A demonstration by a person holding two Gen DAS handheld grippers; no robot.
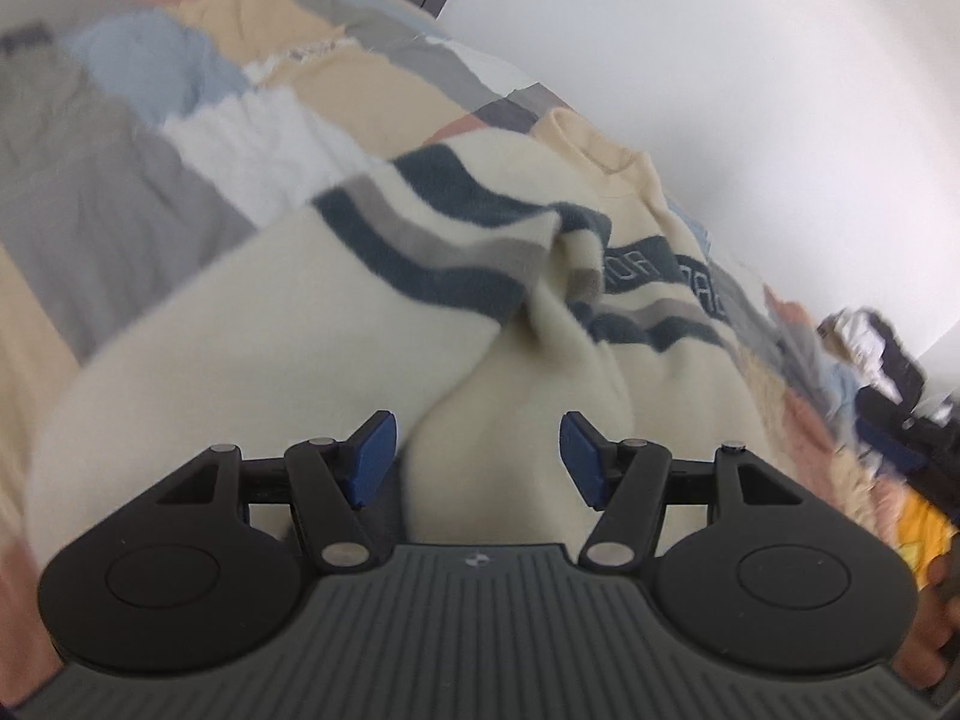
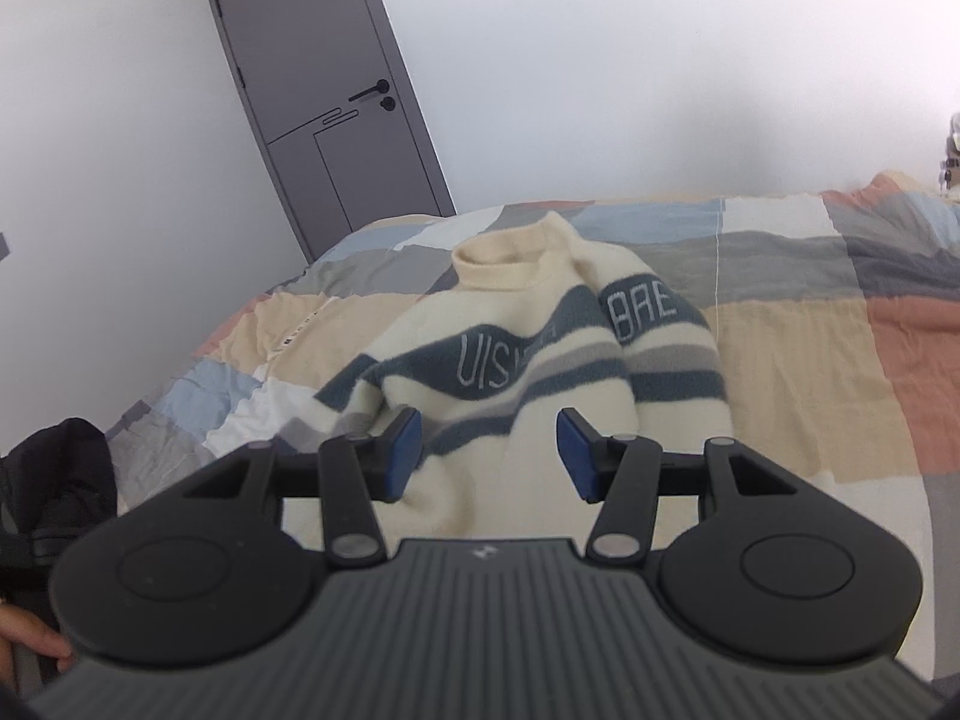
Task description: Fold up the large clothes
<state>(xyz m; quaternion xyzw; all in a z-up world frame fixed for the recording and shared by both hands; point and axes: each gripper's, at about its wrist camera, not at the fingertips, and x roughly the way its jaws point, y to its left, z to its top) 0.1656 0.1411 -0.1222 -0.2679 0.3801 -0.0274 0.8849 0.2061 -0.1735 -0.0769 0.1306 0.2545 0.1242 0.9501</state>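
Note:
A cream sweater (image 2: pixel 528 324) with dark teal and grey stripes and white lettering lies crumpled on the bed, collar toward the far wall. In the left wrist view the sweater (image 1: pixel 300 324) fills the middle, with a raised fold of cream cloth between the blue pads. My left gripper (image 1: pixel 478 456) is open, its pads on either side of that fold and not pressing it. My right gripper (image 2: pixel 487 453) is open just above the sweater's near hem, with cloth showing between its pads.
The bed has a patchwork quilt (image 2: pixel 810 312) in beige, grey, blue and coral. A grey door (image 2: pixel 324 96) stands in the white wall behind. A dark garment (image 2: pixel 54 480) lies at the left; other clothes are piled at the right of the left wrist view (image 1: pixel 882 372).

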